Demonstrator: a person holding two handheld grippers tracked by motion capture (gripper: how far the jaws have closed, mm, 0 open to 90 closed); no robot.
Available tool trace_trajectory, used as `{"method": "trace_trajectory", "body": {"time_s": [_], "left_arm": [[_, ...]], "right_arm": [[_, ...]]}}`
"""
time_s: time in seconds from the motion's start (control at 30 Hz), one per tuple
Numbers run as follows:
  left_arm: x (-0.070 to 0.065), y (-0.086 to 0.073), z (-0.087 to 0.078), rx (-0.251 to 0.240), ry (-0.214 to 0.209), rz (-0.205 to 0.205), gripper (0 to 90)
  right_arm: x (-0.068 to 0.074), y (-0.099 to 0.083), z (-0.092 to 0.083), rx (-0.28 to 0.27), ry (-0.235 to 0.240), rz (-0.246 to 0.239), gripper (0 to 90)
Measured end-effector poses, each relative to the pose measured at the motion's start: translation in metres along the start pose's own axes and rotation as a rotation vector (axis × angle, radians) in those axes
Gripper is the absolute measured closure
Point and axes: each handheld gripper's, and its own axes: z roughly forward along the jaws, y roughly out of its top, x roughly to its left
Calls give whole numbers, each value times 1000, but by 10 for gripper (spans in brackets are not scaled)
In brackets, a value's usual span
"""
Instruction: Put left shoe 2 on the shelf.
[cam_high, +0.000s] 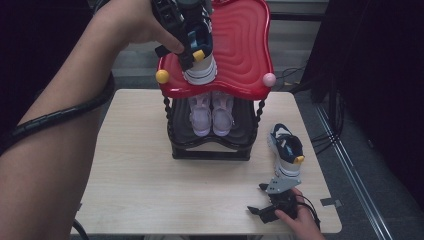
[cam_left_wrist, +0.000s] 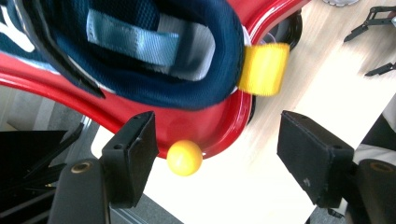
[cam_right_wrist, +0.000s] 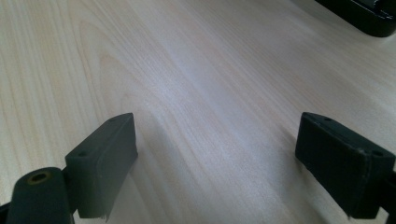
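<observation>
While the navy sneaker (cam_high: 199, 62) sits on the red top shelf (cam_high: 245, 45) in the upper centre of the high view, its toe faces the camera and its yellow heel tab (cam_left_wrist: 264, 68) hangs over the shelf's rim, so it looks like it has just been set down as 1 of a pair. Just above it, the left gripper (cam_high: 192, 37) hovers with its jaws spread and nothing between them; in the left gripper view the pads frame the yellow ball finial (cam_left_wrist: 185, 157) at the shelf corner without touching it. Its mate, the second navy sneaker (cam_high: 286, 150), stands on the table (cam_high: 135, 170) at right centre, probably waiting its turn. Below it, in the lower right, the right gripper (cam_high: 270, 207) rests released near the table edge, jaws wide over bare wood. On the black lower shelf (cam_high: 210, 150) a pair of pink sneakers (cam_high: 212, 115) stands side by side. No brand name or writing is readable anywhere.
</observation>
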Motion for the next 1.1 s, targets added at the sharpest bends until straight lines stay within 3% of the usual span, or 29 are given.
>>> {"method": "trace_trajectory", "body": {"time_s": [0.33,1.1], "left_arm": [[-3,-16,7,22,-21,-21,283],[-9,-66,26,-6,-52,-76,283]], "right_arm": [[0,0,0,0,-1,-1,120],[0,0,0,-1,0,-4,119]]}}
